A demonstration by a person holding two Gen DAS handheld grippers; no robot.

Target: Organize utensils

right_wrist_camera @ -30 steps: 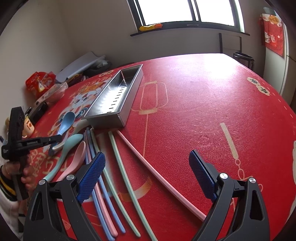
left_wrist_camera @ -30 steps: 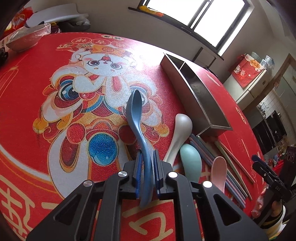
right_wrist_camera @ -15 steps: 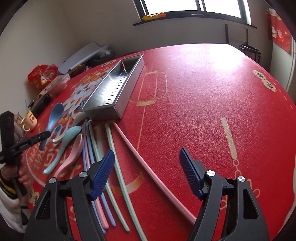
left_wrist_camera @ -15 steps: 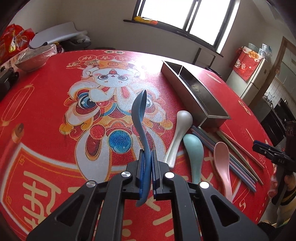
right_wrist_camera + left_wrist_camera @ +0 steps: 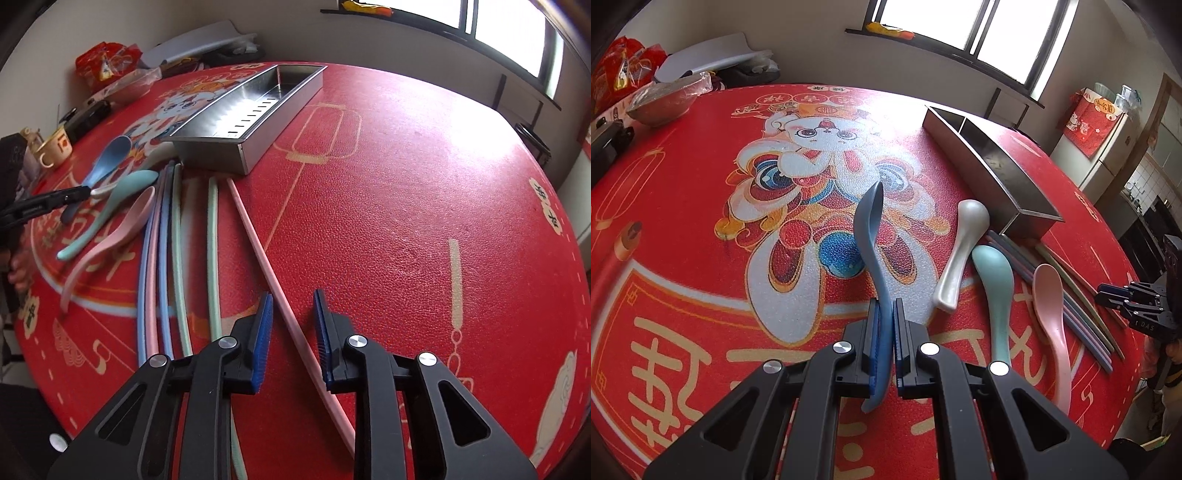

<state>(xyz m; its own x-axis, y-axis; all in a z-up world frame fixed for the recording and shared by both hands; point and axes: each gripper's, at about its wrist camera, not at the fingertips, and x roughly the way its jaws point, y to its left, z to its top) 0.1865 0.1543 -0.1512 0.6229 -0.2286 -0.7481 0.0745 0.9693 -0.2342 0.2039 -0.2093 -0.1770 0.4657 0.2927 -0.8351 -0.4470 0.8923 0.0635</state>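
My left gripper (image 5: pixel 885 314) is shut on the handle of a dark blue spoon (image 5: pixel 870 229) and holds it above the red table, bowl pointing away. A white spoon (image 5: pixel 962 251), a teal spoon (image 5: pixel 995 280) and a pink spoon (image 5: pixel 1051 306) lie to its right, beside several coloured chopsticks (image 5: pixel 1082 314). A steel utensil tray (image 5: pixel 993 162) lies beyond them. My right gripper (image 5: pixel 292 314) is open, its jaws partly closed on either side of a pink chopstick (image 5: pixel 269 266) on the table. The tray (image 5: pixel 251 107) appears empty in the right wrist view.
A wrapped bowl (image 5: pixel 663 99), red snack bags (image 5: pixel 624 70) and a grey folded object (image 5: pixel 709 61) stand at the table's far left edge. A small mug (image 5: pixel 55 149) and a black device (image 5: pixel 88 116) sit near the left rim. The table (image 5: pixel 424 184) is red with printed patterns.
My right gripper has moved down over the pink chopstick and its jaws have narrowed around it. My left gripper has lifted and tilted back, still holding the blue spoon.
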